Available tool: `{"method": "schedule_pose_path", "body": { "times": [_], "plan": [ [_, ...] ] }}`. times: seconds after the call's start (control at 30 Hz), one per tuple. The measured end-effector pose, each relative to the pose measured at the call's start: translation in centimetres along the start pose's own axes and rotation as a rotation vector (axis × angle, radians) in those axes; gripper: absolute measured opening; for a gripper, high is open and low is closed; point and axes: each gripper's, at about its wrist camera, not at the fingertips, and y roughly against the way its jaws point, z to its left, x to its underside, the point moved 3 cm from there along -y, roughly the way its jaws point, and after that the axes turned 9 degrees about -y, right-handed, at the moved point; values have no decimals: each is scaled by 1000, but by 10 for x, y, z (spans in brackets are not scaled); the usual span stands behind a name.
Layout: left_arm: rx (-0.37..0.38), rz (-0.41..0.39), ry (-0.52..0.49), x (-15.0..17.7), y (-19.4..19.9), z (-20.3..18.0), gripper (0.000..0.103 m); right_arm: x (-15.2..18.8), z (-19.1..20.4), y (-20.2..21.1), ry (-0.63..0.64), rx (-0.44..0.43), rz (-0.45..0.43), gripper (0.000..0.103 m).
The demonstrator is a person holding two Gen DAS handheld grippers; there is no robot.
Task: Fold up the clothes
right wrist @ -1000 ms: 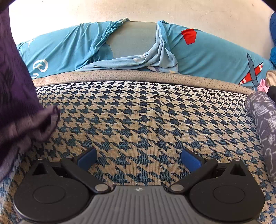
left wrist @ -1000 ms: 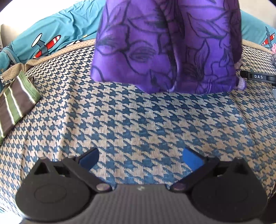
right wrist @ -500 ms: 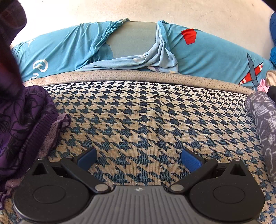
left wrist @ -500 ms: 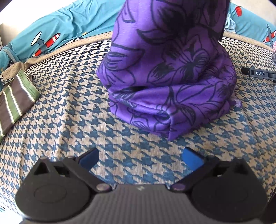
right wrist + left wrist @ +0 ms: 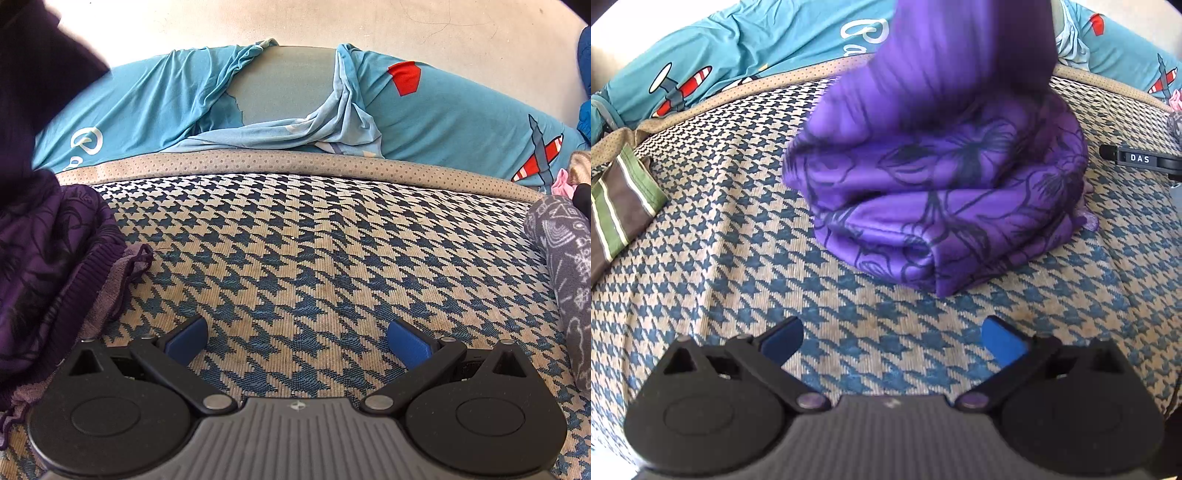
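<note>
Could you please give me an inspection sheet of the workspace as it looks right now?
Surface: houndstooth-patterned cushion, blue and beige, with a dotted beige border at the back.
Job's things: purple floral garment heaped in folds on the cushion, its upper part blurred and rising out of frame.
Clutter: striped green-brown cloth at left; grey patterned cloth at right; black piece marked DAS.
Grippers: left gripper open, empty, short of the garment; right gripper open, empty, garment beside it at left.
Cables: nothing seen.
Surroundings: blue airplane-print cloth behind the cushion; pale wall above.
</note>
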Motion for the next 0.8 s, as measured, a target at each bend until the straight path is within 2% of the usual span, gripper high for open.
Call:
{"method": "schedule_pose_path", "body": {
  "times": [0.33,0.53,0.63,0.8],
  "plan": [
    [55,0,45,-3,-5,-2,103,0,0,0,0,0,0,103],
    [65,-26,18,-4,0,-12,103,0,0,0,0,0,0,103],
    [39,-43,-5,-2,5,-16,103,0,0,0,0,0,0,103],
    [3,-126,-8,-8,22,-9,103,0,0,0,0,0,0,103]
  ]
}}
